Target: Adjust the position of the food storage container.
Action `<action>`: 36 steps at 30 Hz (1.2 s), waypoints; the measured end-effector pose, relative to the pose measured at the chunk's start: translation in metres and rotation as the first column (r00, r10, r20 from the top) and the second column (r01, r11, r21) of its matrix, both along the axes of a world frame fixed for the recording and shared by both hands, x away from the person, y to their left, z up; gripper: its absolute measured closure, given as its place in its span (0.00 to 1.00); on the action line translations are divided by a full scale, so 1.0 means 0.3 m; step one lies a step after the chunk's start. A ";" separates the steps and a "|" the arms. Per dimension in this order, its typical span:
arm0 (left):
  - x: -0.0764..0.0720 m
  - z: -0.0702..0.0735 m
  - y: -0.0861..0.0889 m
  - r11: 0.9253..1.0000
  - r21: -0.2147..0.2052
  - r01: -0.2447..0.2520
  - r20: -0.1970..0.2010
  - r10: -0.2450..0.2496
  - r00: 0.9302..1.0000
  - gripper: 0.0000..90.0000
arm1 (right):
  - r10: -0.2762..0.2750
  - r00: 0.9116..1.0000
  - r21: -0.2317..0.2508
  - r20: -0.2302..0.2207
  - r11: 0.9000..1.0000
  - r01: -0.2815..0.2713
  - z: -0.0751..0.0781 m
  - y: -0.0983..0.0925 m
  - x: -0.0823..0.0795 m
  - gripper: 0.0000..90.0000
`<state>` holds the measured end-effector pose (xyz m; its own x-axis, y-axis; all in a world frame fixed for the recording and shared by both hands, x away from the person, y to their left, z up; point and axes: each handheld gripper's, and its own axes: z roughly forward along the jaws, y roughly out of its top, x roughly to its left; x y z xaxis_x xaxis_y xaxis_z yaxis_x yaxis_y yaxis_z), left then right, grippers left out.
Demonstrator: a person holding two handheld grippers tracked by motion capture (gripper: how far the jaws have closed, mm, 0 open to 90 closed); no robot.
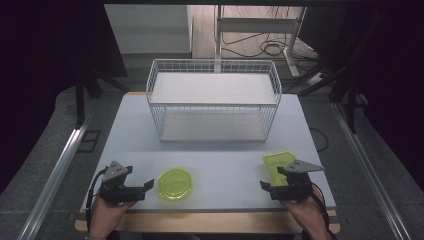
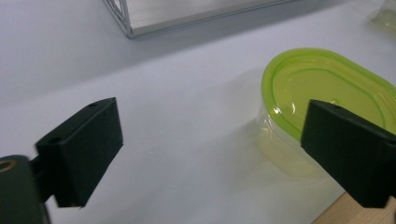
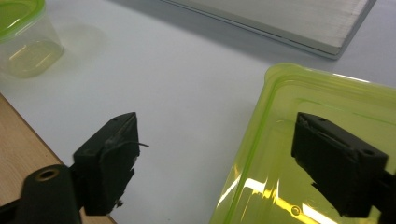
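A round clear container with a lime-green lid [image 1: 175, 184] sits near the table's front edge, left of centre. My left gripper [image 1: 141, 177] lies just left of it, jaws open and pointing at it. In the left gripper view the gripper [image 2: 212, 121] holds nothing, and its right jaw stands in front of the round container [image 2: 322, 88]. A rectangular lime-green lidded container [image 1: 278, 162] sits at the front right. My right gripper [image 1: 272, 178] is open beside its near left corner. In the right gripper view the gripper [image 3: 217, 135] has one jaw over the rectangular container's lid [image 3: 327, 98] and the other over bare table.
A white wire basket [image 1: 214, 100] with a pale board on top stands at the back middle of the white table [image 1: 225, 170]. The wooden front edge [image 3: 18, 154] runs close below both grippers. The round container [image 3: 23, 42] shows far off in the right gripper view.
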<state>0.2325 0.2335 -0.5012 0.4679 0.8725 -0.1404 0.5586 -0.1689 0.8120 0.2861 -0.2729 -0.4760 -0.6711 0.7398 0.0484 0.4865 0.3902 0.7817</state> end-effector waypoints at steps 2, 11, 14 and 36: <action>-0.004 0.003 -0.004 1.000 0.012 0.010 0.014 -0.010 1.000 0.13 | 0.003 1.000 -0.005 0.006 1.000 -0.003 0.001 0.002 -0.001 0.20; -0.004 0.012 -0.017 0.998 0.045 0.034 0.012 -0.034 0.999 0.23 | 0.010 1.000 -0.020 0.021 1.000 -0.009 -0.004 0.004 -0.001 0.23; -0.010 0.020 -0.019 0.999 0.039 0.036 0.017 -0.037 0.999 0.27 | 0.013 1.000 -0.020 0.025 1.000 -0.012 -0.004 0.004 -0.001 0.23; -0.066 0.125 -0.180 0.978 0.011 0.210 0.069 -0.210 0.975 0.89 | 0.002 0.999 -0.017 0.036 1.000 -0.002 -0.003 0.008 -0.004 0.23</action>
